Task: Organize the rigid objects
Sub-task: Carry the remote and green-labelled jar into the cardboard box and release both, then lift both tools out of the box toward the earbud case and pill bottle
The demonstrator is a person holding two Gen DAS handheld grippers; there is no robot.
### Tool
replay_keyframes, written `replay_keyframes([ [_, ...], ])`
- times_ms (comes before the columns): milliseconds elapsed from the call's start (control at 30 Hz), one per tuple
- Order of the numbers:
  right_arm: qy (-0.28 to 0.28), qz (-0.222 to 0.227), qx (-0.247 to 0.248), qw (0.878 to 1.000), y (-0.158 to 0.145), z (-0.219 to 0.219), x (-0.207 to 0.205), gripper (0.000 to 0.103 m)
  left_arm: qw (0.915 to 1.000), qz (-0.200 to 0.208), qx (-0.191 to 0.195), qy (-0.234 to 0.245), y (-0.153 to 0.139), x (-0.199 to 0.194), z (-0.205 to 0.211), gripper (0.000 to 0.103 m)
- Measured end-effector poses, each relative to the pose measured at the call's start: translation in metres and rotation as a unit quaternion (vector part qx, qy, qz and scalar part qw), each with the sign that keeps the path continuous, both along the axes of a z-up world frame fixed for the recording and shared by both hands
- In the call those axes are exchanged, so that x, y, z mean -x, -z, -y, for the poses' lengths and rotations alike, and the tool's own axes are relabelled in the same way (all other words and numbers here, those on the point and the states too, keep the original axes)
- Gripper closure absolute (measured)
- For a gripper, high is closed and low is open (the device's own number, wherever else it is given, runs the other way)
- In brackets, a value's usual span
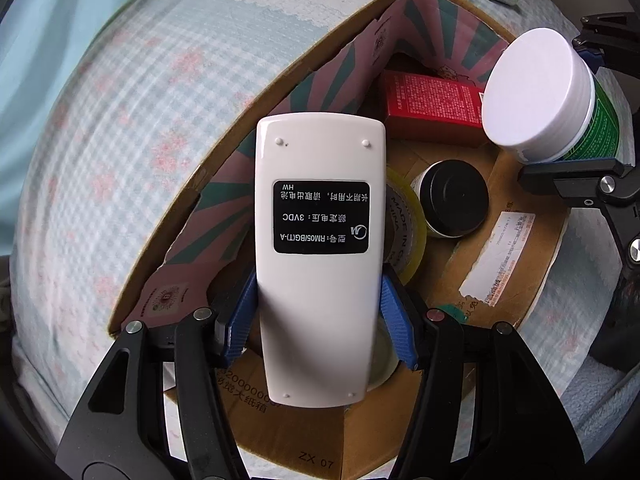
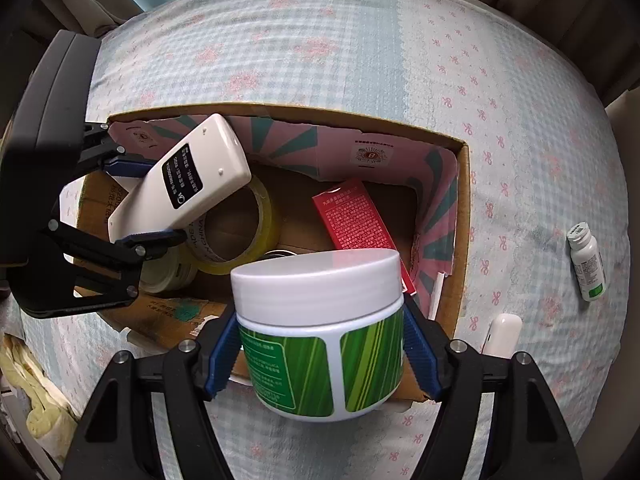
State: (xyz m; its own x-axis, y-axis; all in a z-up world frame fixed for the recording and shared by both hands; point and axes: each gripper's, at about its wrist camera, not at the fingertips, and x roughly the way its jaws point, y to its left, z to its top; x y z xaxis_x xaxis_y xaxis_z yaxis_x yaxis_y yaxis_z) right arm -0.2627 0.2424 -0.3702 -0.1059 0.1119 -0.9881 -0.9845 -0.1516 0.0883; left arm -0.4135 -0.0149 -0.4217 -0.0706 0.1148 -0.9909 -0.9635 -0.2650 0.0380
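- Left claw (image 1: 320,316): closed on white remote (image 1: 320,256), back side up, held over the cardboard box (image 1: 520,264).
- Right claw (image 2: 320,354): clamped around green-labelled jar (image 2: 320,332), above the box's near edge.
- In box: tape roll (image 2: 244,232), red carton (image 2: 356,220), black-lidded tin (image 1: 452,198).
- On patterned cloth (image 2: 320,40), outside: small white bottle (image 2: 586,260).

White remote (image 1: 318,256), centre of left wrist view: black back label, upside down, reads "RM05/BG(T)-A", "3VDC", "HW", plus Chinese lines. Tape roll (image 1: 404,224) just right of remote: "MADE IN" legible, rest cut off. Cardboard box (image 1: 316,460) flap, bottom centre: "ZX 07"; digits "2000000" above it. Red carton (image 1: 434,98), green jar (image 2: 324,364), small bottle (image 2: 587,261): print too small to read.
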Motion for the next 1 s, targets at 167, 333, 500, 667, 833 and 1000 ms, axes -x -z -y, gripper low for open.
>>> replay_keyframes([
  [167, -0.007, -0.004, -0.045, 0.999, -0.017, 0.003, -0.009, 0.000, 0.9995, 0.002, -0.031, -0.011, -0.010, 0.002, 0.001, 0.000],
  [333, -0.002, -0.020, -0.058, 0.998, -0.024, 0.007, -0.020, 0.000, 0.9990, -0.005, -0.032, -0.030, -0.013, 0.008, 0.004, 0.000],
  [500, 0.000, -0.023, -0.062, 0.998, -0.030, 0.013, -0.022, 0.000, 0.9978, 0.005, -0.034, -0.056, -0.020, 0.005, 0.013, 0.000],
  [667, -0.008, -0.022, -0.065, 0.998, -0.044, 0.023, -0.023, 0.000, 0.9958, -0.002, -0.041, -0.082, -0.038, -0.003, 0.024, 0.000],
  [833, -0.002, -0.027, -0.073, 0.997, -0.064, 0.031, -0.029, 0.000, 0.9912, -0.008, -0.050, -0.122, -0.066, -0.008, 0.041, 0.000],
  [1000, 0.008, -0.037, -0.075, 0.996, -0.092, 0.046, -0.035, 0.000, 0.9842, -0.018, -0.055, -0.167, -0.100, -0.020, 0.059, 0.000],
])
